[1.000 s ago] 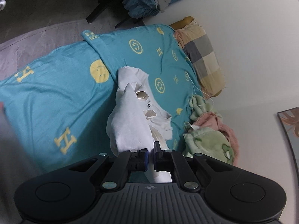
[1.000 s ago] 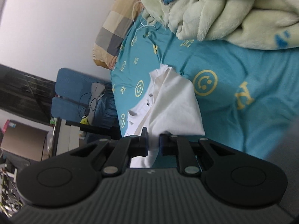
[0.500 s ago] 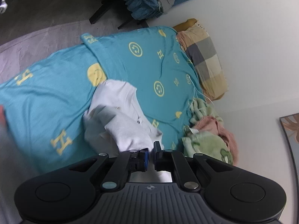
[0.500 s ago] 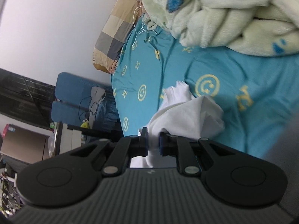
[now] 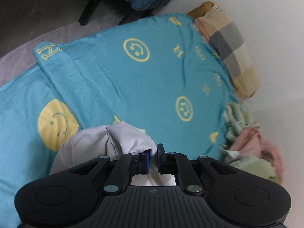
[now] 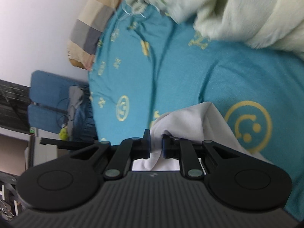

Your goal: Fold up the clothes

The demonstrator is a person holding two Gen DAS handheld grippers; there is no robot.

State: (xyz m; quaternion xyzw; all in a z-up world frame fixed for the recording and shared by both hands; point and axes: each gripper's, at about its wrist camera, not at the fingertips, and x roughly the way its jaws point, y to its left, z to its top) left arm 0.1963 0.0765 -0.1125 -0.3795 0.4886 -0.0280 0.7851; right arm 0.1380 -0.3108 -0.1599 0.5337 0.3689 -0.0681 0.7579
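A white shirt (image 5: 91, 146) lies bunched on the teal bedspread (image 5: 133, 79) with yellow smiley prints. My left gripper (image 5: 154, 152) is shut on a fold of the white shirt, low and close to the bed. In the right wrist view the white shirt (image 6: 190, 125) shows again, and my right gripper (image 6: 156, 140) is shut on another edge of it. Most of the shirt is hidden under the gripper bodies.
A checked pillow (image 5: 229, 45) lies at the head of the bed by the white wall. A pale green and pink fleece blanket (image 5: 250, 146) is heaped beside it and fills the top of the right wrist view (image 6: 237, 9). A blue chair (image 6: 49, 102) stands beyond the bed.
Both grippers have pulled the white shirt back toward the cameras. The shirt was spread out on the bed; it is now bunched close under the fingers.
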